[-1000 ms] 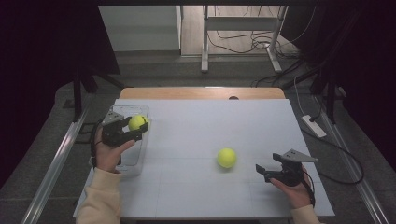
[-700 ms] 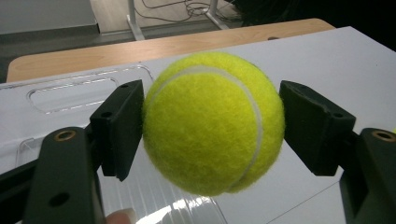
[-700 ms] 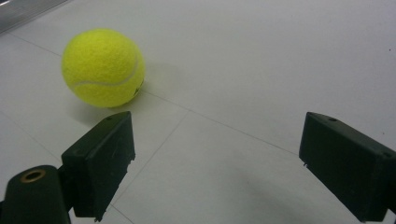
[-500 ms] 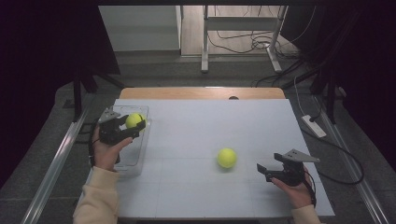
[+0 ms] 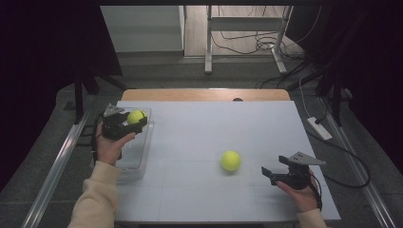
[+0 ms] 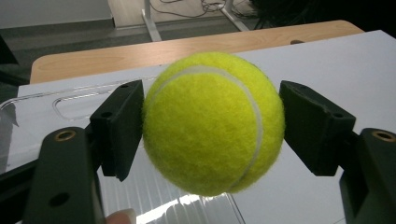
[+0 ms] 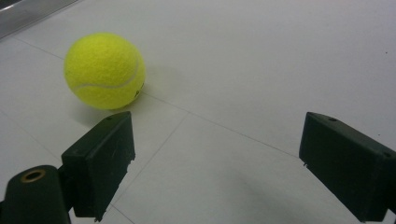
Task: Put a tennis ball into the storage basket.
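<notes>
A yellow tennis ball [image 5: 136, 117] is held in my left gripper [image 5: 129, 125], which is shut on it above the far end of a clear plastic bin [image 5: 134, 160] at the table's left edge. In the left gripper view the ball [image 6: 212, 123] sits between both black pads [image 6: 119, 126], with the bin's rim [image 6: 70, 100] beneath. A second tennis ball [image 5: 230, 160] lies loose on the white table [image 5: 214, 123]. My right gripper [image 5: 269, 175] is open low over the table, to the right of that ball. In the right gripper view the ball [image 7: 104, 70] lies ahead and left of the jaws.
A wooden strip [image 5: 204, 94] runs along the table's far edge. Metal rails [image 5: 52, 175] flank the table on both sides. A white power strip [image 5: 319, 128] and cables lie on the floor to the right.
My left gripper has carried its ball slightly left and farther back over the bin. The right gripper and the loose ball have stayed where they were.
</notes>
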Available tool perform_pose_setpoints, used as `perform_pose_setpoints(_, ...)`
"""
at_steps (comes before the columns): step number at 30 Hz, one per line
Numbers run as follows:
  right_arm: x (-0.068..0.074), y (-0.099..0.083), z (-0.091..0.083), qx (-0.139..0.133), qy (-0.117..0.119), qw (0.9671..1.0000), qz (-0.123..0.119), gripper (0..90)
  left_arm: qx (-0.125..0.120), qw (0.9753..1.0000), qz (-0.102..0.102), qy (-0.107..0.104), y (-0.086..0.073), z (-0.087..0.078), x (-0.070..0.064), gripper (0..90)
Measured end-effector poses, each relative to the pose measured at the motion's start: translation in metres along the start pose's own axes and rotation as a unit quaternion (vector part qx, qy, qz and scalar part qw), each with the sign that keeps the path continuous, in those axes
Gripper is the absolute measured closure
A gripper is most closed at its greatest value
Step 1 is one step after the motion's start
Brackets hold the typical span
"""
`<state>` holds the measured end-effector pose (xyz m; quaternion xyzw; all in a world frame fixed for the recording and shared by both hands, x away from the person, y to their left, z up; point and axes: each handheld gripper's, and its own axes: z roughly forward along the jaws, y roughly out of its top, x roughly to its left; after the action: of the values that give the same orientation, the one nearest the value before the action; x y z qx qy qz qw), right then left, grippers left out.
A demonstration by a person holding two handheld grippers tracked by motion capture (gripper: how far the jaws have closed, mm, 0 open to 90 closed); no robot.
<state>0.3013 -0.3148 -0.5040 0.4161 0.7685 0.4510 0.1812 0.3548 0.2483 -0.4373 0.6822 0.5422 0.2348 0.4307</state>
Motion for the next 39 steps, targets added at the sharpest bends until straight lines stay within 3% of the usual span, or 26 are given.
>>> perform_pose_setpoints(20, 0.000, -0.001, 0.000, 0.002, -0.003, 1.0000, 0.002, 10.4, 0.010, 0.9996, -0.008, 0.023, 0.015, -0.004, 0.018, 27.0)
perform_pose_setpoints(39, 0.000, -0.001, 0.000, 0.002, -0.005, 1.0000, 0.004, 10.4, 0.037, 0.9974, -0.015, 0.059, 0.024, 0.008, 0.037, 27.0)
